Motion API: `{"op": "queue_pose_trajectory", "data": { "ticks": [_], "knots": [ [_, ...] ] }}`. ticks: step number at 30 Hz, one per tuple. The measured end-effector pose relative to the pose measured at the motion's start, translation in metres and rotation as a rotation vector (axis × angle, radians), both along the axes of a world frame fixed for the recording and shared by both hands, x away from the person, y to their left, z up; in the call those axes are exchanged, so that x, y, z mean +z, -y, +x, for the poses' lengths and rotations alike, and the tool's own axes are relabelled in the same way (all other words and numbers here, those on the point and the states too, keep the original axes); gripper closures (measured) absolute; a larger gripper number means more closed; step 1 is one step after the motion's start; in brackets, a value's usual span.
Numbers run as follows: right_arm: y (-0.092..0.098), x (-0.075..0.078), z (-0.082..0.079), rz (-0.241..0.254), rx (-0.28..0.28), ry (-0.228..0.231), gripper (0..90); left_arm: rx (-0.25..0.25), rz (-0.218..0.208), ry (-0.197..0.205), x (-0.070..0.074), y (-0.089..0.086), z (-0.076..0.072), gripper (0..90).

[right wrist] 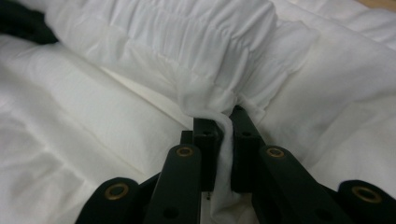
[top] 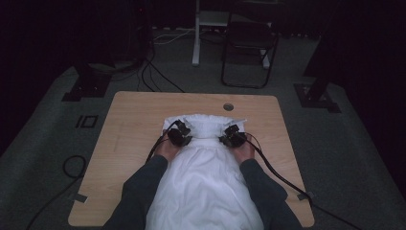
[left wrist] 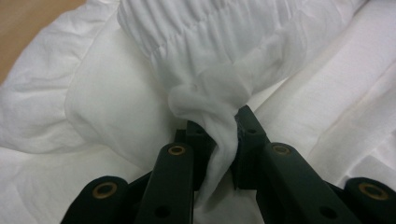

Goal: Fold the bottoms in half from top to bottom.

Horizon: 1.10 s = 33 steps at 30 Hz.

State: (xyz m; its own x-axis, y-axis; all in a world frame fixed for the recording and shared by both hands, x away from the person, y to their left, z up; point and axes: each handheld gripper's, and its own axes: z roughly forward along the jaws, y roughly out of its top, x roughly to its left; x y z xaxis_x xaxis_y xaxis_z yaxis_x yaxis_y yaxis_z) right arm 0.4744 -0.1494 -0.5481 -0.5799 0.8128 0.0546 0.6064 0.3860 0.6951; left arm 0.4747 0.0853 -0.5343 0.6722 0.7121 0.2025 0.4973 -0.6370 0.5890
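A white garment [top: 203, 177] with a gathered elastic band [top: 206, 125] lies along the middle of the wooden table [top: 129, 124], its near end hanging toward the person. My left gripper [top: 181, 135] is shut on a bunched fold of the white cloth [left wrist: 219, 116] at the left end of the gathered band [left wrist: 210, 28]. At the band's right end my right gripper [top: 231, 136] pinches a thin fold of the same cloth [right wrist: 219, 112] just below the ruffled band [right wrist: 187, 32]. Both hands rest on the garment, jaws pointing away from the person.
A round cable hole [top: 228, 107] sits near the table's far edge. Cables trail from both grippers off the table's sides. A dark folding chair [top: 249, 48] and stand bases [top: 318, 96] are on the carpet beyond the table. Bare wood shows left and right of the garment.
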Motion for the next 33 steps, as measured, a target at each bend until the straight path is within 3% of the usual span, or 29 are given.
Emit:
{"op": "queue_pose_trajectory", "data": {
  "ticks": [3,5,7,9,10,11,12,13,16,20,21,22,23,25,28,29,33],
  "knots": [
    [-0.004,0.001,0.014,-0.025,-0.032,0.013,83.5,0.031,0.026,0.003,0.001,0.005,0.01,80.3],
    [-0.007,0.003,0.018,-0.038,-0.048,0.008,83.6,0.04,0.02,0.003,0.001,0.005,0.012,80.4],
    [-0.008,0.003,0.018,-0.042,-0.05,0.009,84.2,0.048,-0.014,-0.015,0.002,0.002,0.011,81.1],
    [-0.006,0.006,0.014,-0.024,-0.051,0.015,84.8,0.057,-0.089,-0.039,0.008,-0.006,0.008,82.3],
    [-0.006,0.006,0.014,-0.024,-0.051,0.015,84.8,0.057,-0.089,-0.039,0.008,-0.006,0.008,83.0],
    [-0.002,0.01,0.011,0.006,-0.052,0.017,84.9,0.045,-0.162,-0.018,0.02,-0.014,0.002,83.0],
    [0.007,0.023,0.003,0.067,-0.034,0.043,85.1,0.04,-0.201,-0.009,0.029,-0.018,-0.003,83.8],
    [0.011,0.032,-0.001,0.096,-0.02,0.056,85.1,0.035,-0.242,0.009,0.038,-0.021,-0.008,84.0],
    [0.024,0.062,-0.02,0.179,0.015,0.108,85.2,-0.006,-0.319,0.076,0.068,-0.026,-0.033,84.2],
    [0.035,0.098,-0.053,0.201,0.07,0.189,85.2,-0.08,-0.36,0.166,0.104,-0.027,-0.076,84.4],
    [0.035,0.098,-0.053,0.201,0.07,0.189,85.2,-0.08,-0.36,0.166,0.104,-0.027,-0.076,84.4],
    [0.038,0.104,-0.062,0.206,0.084,0.201,85.2,-0.111,-0.367,0.186,0.114,-0.028,-0.095,84.4],
    [0.042,0.113,-0.079,0.215,0.115,0.216,85.3,-0.125,-0.373,0.188,0.116,-0.029,-0.103,84.4],
    [0.045,0.116,-0.096,0.21,0.146,0.223,85.2,-0.153,-0.383,0.178,0.115,-0.031,-0.124,84.4],
    [0.047,0.107,-0.12,0.193,0.187,0.197,85.2,-0.176,-0.366,0.132,0.095,-0.032,-0.149,84.4],
    [0.047,0.1,-0.127,0.18,0.198,0.176,85.2,-0.176,-0.375,0.1,0.085,-0.033,-0.154,84.3],
    [0.044,0.061,-0.148,0.151,0.227,0.08,85.2,-0.17,-0.333,-0.042,0.034,-0.033,-0.166,84.0]
  ]
}}
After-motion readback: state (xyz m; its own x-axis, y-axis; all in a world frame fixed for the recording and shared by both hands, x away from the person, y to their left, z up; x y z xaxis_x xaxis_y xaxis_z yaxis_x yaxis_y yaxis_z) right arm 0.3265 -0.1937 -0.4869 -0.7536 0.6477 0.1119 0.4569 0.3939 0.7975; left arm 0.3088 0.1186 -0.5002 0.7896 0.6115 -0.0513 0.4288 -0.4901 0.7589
